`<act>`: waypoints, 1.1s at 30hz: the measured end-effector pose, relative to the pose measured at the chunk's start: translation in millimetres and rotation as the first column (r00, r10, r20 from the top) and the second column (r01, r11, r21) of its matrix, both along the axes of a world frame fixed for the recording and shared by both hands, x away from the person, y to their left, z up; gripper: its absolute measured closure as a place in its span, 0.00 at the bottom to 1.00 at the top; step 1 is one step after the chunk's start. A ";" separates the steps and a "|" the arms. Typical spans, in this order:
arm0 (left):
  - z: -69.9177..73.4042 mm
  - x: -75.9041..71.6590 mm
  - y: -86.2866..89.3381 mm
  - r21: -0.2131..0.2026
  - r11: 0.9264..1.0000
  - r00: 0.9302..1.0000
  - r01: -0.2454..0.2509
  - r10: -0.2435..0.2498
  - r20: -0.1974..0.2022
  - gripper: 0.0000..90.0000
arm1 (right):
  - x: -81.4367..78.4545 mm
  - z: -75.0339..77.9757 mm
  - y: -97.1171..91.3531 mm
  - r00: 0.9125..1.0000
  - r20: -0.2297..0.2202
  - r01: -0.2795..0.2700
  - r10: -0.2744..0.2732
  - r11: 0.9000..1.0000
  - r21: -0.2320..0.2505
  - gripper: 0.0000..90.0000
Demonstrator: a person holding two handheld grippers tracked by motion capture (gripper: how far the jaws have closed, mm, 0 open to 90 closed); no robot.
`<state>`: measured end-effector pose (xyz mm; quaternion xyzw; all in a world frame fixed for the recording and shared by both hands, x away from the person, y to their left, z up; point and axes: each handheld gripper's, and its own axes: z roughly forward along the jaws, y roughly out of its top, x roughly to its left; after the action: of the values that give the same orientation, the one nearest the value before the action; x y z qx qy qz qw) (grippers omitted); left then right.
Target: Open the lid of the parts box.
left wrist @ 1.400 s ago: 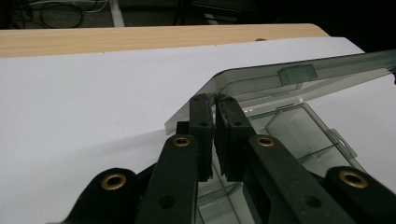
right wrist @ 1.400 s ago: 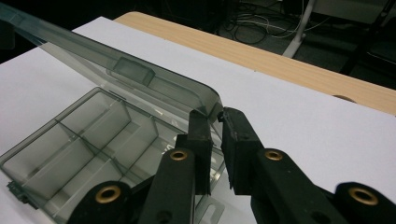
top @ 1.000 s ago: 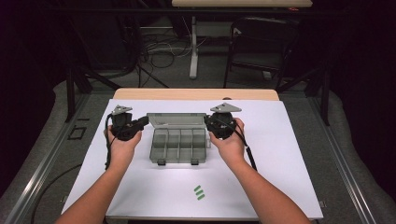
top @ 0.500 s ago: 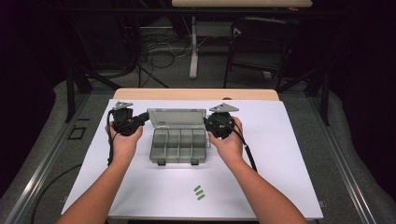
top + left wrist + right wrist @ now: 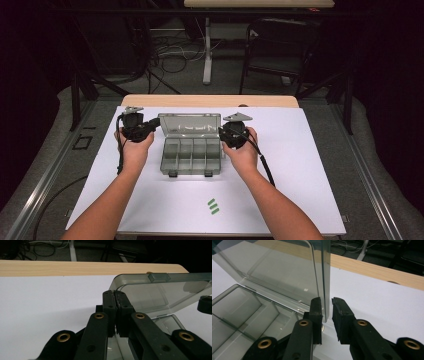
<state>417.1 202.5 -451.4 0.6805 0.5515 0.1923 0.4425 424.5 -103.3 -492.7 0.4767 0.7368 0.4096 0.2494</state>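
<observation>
From above we see the clear compartment box [image 5: 190, 156] at the middle of the white counter [image 5: 310, 165], its lid [image 5: 190, 124] raised toward twelve o'clock, with our left claw [image 5: 149, 128] at the lid's nine o'clock edge and our right claw [image 5: 226, 134] at its three o'clock edge. In the left gripper view our left claw [image 5: 115, 312] is pressed together on the lid's edge [image 5: 130, 287]. In the right gripper view our right claw [image 5: 327, 315] has just been opening, its jaws standing apart with the lid's edge [image 5: 325, 277] between them, one jaw against it and the other clear.
</observation>
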 end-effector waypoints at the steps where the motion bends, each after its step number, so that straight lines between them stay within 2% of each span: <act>1: 0.0 0.0 0.1 0.000 1.000 1.000 0.000 0.000 0.000 0.98 | 1.0 -2.1 0.0 1.000 -0.002 0.002 -0.002 1.000 0.007 0.87; 3: -0.2 0.2 -0.1 0.000 1.000 1.000 -0.002 0.002 0.002 0.98 | 2.2 -5.5 0.9 1.000 -0.017 0.011 -0.011 1.000 0.027 0.87; 11: -0.5 0.9 -0.4 -0.003 1.000 1.000 -0.004 0.004 0.001 0.98 | 4.5 -11.6 5.1 0.999 -0.019 0.050 -0.049 0.998 0.047 0.96; 13: -0.8 1.5 -0.1 -0.005 1.000 1.000 -0.002 0.002 0.003 0.98 | 4.6 -12.3 4.6 0.997 -0.034 0.076 -0.074 0.993 0.088 0.97; 15: -1.3 2.0 -0.2 -0.008 1.000 1.000 -0.002 0.002 0.007 0.97 | 4.7 -12.4 4.6 0.996 -0.043 0.087 -0.083 0.991 0.102 0.97; 20: -3.4 2.5 -1.2 -0.001 1.000 1.000 0.002 -0.002 0.006 0.91 | 5.4 -12.3 4.0 0.995 -0.051 0.096 -0.091 0.988 0.117 0.98; 21: -5.4 2.2 -1.8 -0.002 1.000 1.000 0.006 -0.006 0.020 0.88 | 5.7 -12.3 3.8 0.994 -0.055 0.098 -0.092 0.988 0.121 0.98; 23: -7.6 2.0 -1.8 0.003 1.000 1.000 0.014 -0.014 0.020 0.85 | 5.7 -12.1 3.9 0.994 -0.056 0.098 -0.092 0.988 0.121 0.98; 33: -23.7 4.6 -3.0 0.023 1.000 1.000 0.013 -0.013 0.008 0.80 | 7.1 -12.7 3.7 0.994 -0.059 0.103 -0.096 0.986 0.135 0.98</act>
<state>421.7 199.5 -475.1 0.6883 0.5430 0.1983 0.4382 431.6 -99.6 -505.4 0.5394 0.6884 0.4338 0.2167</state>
